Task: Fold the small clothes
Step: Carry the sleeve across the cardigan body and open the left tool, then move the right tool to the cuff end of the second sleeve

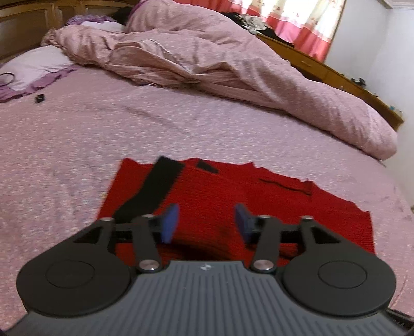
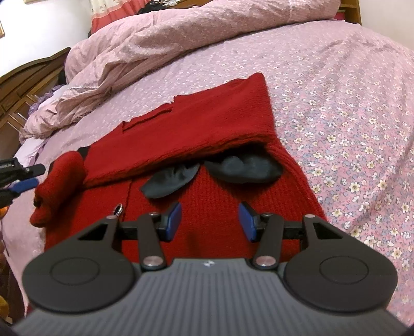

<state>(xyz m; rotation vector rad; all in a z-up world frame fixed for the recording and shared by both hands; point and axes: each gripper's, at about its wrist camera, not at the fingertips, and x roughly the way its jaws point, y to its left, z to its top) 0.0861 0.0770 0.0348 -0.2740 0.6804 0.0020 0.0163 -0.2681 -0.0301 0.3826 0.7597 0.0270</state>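
- One red knitted garment (image 2: 207,134) lies partly folded on the bed (image 2: 349,103), near its front edge.
- Two dark cloth pieces (image 2: 243,168) lie on it.
- Left tongs (image 1: 205,222) are released, empty.
- Right tongs (image 2: 209,219) are released, empty.

Red rib-knit cardigan (image 2: 220,206), matt; floral cotton-look bedsheet (image 2: 349,129), wood headboard (image 1: 26,23)

A home bedroom: bed (image 1: 77,129) with rumpled pink duvet (image 1: 207,64), curtained window (image 1: 297,23)
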